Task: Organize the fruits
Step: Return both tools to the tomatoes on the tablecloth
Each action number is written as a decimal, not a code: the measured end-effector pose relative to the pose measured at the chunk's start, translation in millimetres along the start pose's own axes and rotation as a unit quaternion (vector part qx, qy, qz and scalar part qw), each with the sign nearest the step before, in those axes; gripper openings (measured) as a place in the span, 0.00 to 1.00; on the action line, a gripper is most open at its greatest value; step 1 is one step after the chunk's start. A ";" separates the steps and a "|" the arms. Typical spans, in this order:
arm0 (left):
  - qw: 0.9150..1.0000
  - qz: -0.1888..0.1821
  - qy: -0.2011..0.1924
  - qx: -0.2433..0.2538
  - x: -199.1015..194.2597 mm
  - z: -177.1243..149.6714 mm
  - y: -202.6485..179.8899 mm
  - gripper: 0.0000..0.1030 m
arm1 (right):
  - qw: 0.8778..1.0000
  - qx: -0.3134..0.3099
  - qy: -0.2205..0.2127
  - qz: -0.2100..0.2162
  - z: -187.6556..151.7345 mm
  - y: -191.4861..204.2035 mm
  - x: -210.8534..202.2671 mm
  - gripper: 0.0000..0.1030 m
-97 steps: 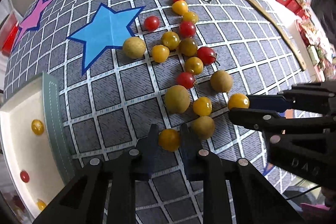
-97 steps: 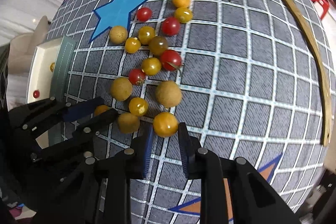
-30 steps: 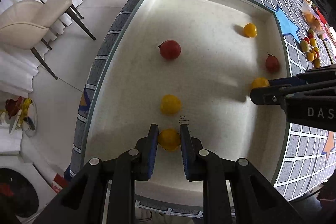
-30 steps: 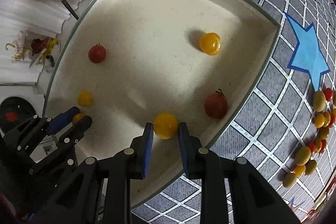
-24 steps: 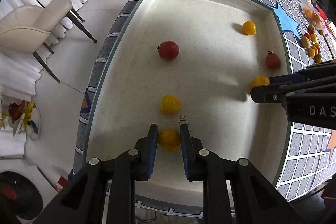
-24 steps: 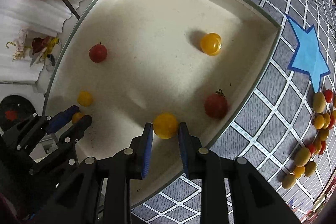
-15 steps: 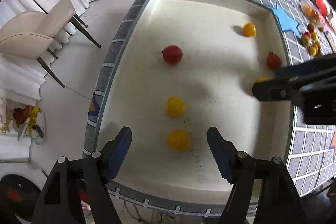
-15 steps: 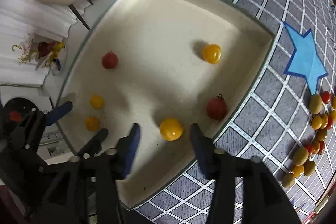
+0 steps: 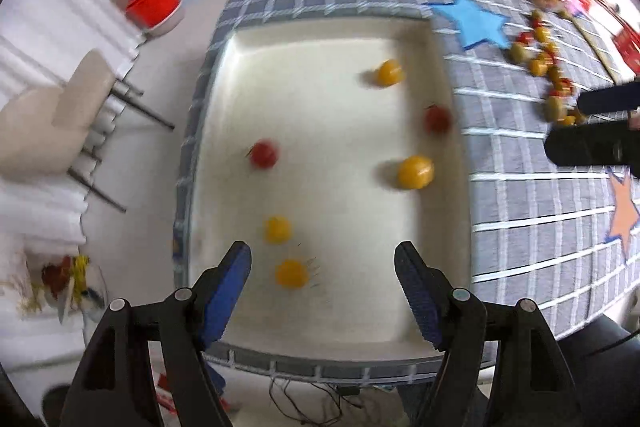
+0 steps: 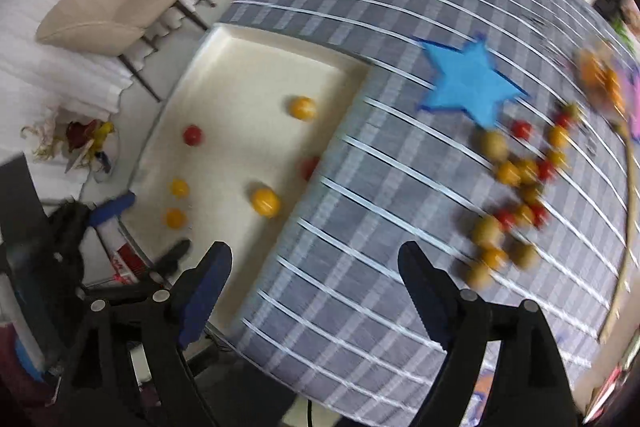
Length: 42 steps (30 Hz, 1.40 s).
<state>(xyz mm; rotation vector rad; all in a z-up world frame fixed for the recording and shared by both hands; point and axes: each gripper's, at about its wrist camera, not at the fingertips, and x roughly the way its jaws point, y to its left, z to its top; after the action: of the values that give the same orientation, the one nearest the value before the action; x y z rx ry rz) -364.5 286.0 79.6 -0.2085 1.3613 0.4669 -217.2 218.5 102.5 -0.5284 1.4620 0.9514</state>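
Fruit is in two places. Six small tomatoes lie loose in the cream tray (image 9: 320, 39): two red, four yellow, all apart from one another. The unsorted pile (image 10: 516, 187) of red, yellow and tan fruit is strung out on the checked cloth of the bench (image 10: 380, 267), past the blue star (image 10: 468, 83) and well away from the tray.

Both claws are spread wide and carry nothing. The left claw (image 9: 322, 291) hangs over the near end of the tray, with one yellow tomato (image 9: 291, 273) lying free on the tray floor between and just ahead of its fingers. The right claw (image 10: 316, 287) is out over the cloth beside the tray's edge.

What the coming pickup turns on, by my reading, is that the pile lies forward and to the right of the right claw, its line running away from it toward the far side of the bench. The nearest tan and yellow pieces (image 10: 486, 259) sit just off its right finger. In the left view the same pile (image 9: 544, 67) is far off to the upper right, beyond the tray wall. So the right claw is plainly the nearer, and the left must cross the tray to reach any fruit. Both views are blurred, so exact counts in the pile are uncertain.
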 end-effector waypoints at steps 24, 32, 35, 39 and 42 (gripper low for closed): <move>0.976 -0.050 -0.063 0.204 -44.2 84.8 -146.8 0.73 | 0.959 0.279 -0.029 -0.039 -147.1 -158.6 -55.0 0.85; 0.982 -0.042 -0.045 0.180 -30.2 98.6 -150.4 0.73 | 0.955 0.291 -0.008 -0.046 -161.8 -179.7 -43.4 0.85; 0.982 -0.033 -0.045 0.183 -23.8 103.9 -152.0 0.73 | 0.957 0.287 -0.001 -0.050 -163.1 -187.2 -37.9 0.85; 0.985 -0.033 -0.036 0.165 -9.4 114.6 -151.8 0.73 | 0.959 0.278 0.015 -0.060 -163.2 -193.9 -30.7 0.85; 0.988 -0.036 -0.028 0.148 3.6 123.6 -152.9 0.73 | 0.962 0.266 0.020 -0.065 -160.4 -195.6 -28.6 0.85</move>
<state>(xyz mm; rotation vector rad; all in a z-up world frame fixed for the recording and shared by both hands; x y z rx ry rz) -187.2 200.9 82.9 0.0005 1.3444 0.2034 -151.7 -25.0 68.1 -0.2412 1.6186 0.4162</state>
